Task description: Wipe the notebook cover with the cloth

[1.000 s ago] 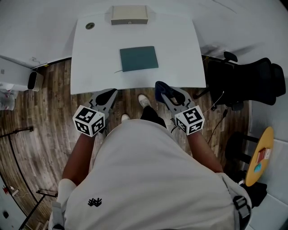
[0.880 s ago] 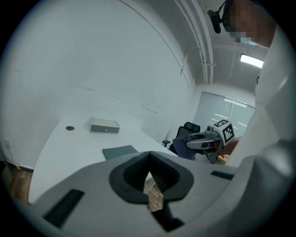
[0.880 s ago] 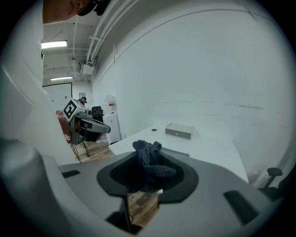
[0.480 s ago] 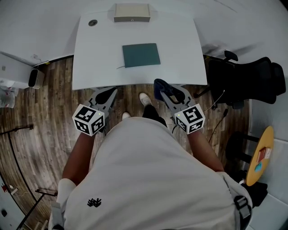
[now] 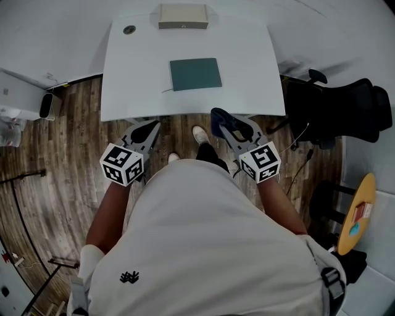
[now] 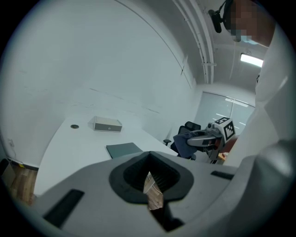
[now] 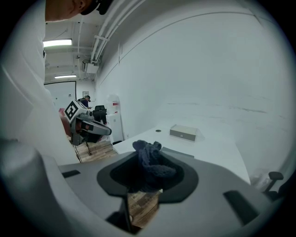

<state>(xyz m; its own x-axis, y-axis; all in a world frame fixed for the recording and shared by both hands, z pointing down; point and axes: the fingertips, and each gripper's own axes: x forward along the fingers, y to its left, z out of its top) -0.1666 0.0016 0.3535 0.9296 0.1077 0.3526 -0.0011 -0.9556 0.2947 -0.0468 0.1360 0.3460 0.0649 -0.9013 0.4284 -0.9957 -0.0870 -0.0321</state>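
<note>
On the white table, seen from the head view, the notebook lies flat near the middle, its long axis running left to right, with a box well behind it at the far edge. Both grippers hang short of the table's near edge, over the floor. The right gripper carries a dark cloth. The left gripper sits further to the side. The notebook is ahead of both and is closer to the right one.

Along the left gripper view, the jaws are pressed together with nothing between them; only a sliver of floor shows through the slit. The notebook lies ahead and slightly left.

Along the right gripper view, the jaws are clamped on the bunched cloth, which sticks up past the tips. A thin edge of the notebook shows just beyond it, nearly straight ahead.

My judgement is that the wipe has not begun. The cloth hand needs a forward reach over the edge, then strokes along the cover's long axis.
</note>
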